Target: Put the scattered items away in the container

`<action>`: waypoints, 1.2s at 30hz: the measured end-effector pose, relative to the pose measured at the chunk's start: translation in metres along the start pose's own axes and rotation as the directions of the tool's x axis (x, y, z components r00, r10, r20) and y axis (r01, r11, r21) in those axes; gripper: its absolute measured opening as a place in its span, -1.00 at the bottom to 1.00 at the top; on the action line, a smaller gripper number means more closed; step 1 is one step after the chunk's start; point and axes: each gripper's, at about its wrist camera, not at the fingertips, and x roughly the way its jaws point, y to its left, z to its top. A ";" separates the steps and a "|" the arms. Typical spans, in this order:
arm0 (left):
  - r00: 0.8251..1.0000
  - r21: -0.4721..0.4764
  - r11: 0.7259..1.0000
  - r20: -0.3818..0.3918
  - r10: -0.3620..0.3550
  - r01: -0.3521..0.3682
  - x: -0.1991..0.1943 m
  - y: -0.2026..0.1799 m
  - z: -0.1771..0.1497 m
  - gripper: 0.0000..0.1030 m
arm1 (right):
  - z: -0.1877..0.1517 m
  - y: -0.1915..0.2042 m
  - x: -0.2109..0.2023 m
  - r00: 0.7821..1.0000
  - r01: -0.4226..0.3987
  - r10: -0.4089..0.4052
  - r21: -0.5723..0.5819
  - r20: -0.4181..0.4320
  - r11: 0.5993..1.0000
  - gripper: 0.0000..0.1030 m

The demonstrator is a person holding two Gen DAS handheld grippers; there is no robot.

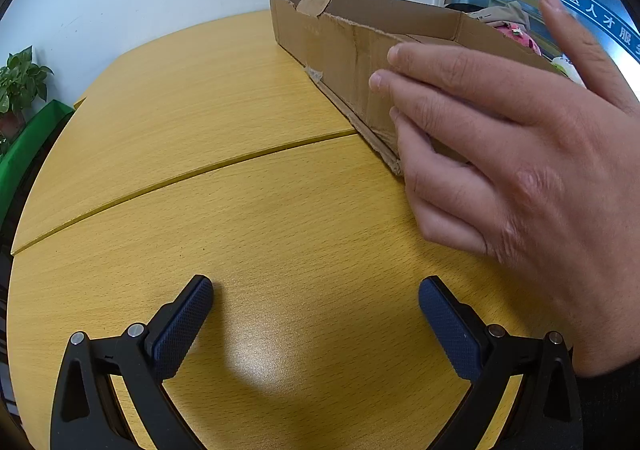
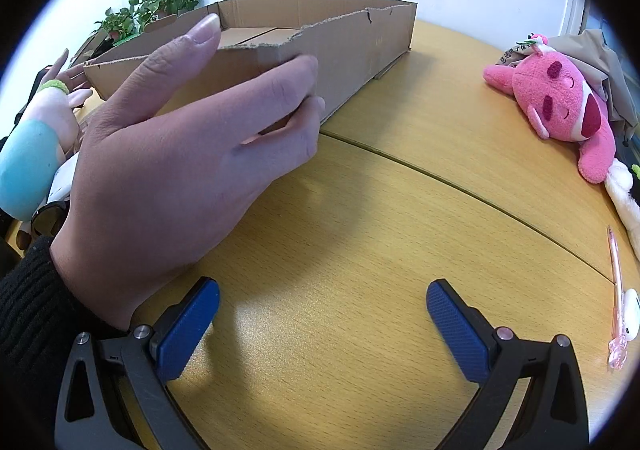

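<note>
The left gripper (image 1: 316,324), black-framed with blue textured pads, hovered low over the yellow wood-grain tabletop (image 1: 192,122), its jaws spread wide and holding nothing. A bare hand (image 1: 512,154) reached in from the right side of the left wrist view, its fingers laid flat against the near wall of the shallow brown cardboard box (image 1: 344,46), the container of the task, which stood on the table beyond the curved seam between the two table panels. The box's upper edge was torn and ragged along that wall. In the right wrist view the right gripper (image 2: 322,324), of the same build, likewise had its jaws wide apart with nothing between them. A second bare hand (image 2: 180,154), sleeved in black knit, gripped the corner of the same cardboard box (image 2: 360,46), thumb over the torn rim and fingers against the outer wall. A pink plush toy (image 2: 560,106) lay on the table well to the right of the box, outside it, resting against beige fabric (image 2: 600,58). A pink pen (image 2: 616,290) lay near the right table edge. A light-blue and white plush toy (image 2: 28,166) lay at the far left, partly behind the hand. Potted green plants (image 2: 160,6) stood behind the box by the white wall
</note>
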 end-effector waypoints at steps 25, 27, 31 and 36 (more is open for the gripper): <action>1.000 -0.001 1.000 0.000 0.001 -0.001 0.002 -0.001 -0.001 1.00 | 0.001 0.000 0.000 1.000 0.000 0.000 0.000 0.000 1.000 1.00; 1.000 -0.001 1.000 0.000 0.001 -0.001 0.003 -0.002 -0.001 1.00 | 0.000 0.000 0.000 1.000 0.000 0.000 0.000 0.000 1.000 1.00; 1.000 -0.001 1.000 0.000 0.002 -0.002 0.003 -0.002 -0.001 1.00 | 0.001 0.000 -0.001 1.000 0.000 0.000 0.000 0.000 1.000 1.00; 1.000 -0.001 1.000 0.000 0.002 -0.002 0.004 -0.003 -0.001 1.00 | 0.001 0.000 -0.001 1.000 0.000 0.000 0.000 0.000 1.000 1.00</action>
